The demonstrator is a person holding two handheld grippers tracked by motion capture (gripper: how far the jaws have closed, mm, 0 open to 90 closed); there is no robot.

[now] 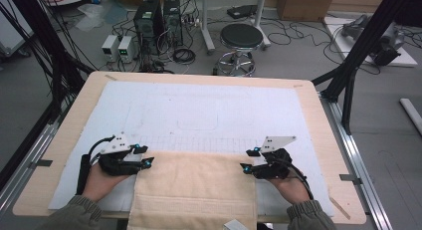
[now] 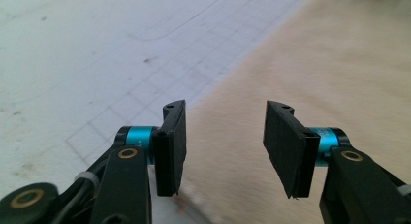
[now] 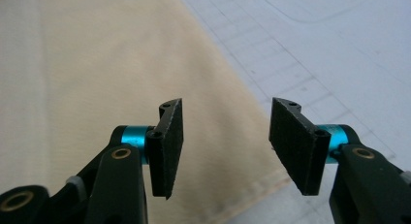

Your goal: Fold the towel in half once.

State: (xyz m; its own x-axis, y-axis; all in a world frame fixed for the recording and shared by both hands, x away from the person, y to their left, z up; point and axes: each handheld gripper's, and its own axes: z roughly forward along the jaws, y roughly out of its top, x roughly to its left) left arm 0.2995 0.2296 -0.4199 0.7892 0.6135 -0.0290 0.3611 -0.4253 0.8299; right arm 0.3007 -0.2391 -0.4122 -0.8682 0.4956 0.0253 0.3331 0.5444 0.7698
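Observation:
A beige towel (image 1: 194,190) lies folded on the white gridded mat (image 1: 199,110) at the near edge of the table, its near end hanging over that edge. My left gripper (image 1: 147,156) hovers at the towel's far left corner, jaws open, nothing between them. In the left gripper view the open gripper (image 2: 225,146) straddles the edge of the towel (image 2: 315,64). My right gripper (image 1: 248,159) is at the far right corner, also open and empty. In the right gripper view the gripper (image 3: 225,146) frames the hemmed corner of the towel (image 3: 97,64).
The mat covers most of a wooden table (image 1: 318,120). Black frame posts (image 1: 366,41) rise at the back corners. On the floor beyond the far edge stand a stool (image 1: 241,38) and computer boxes (image 1: 149,21) with cables.

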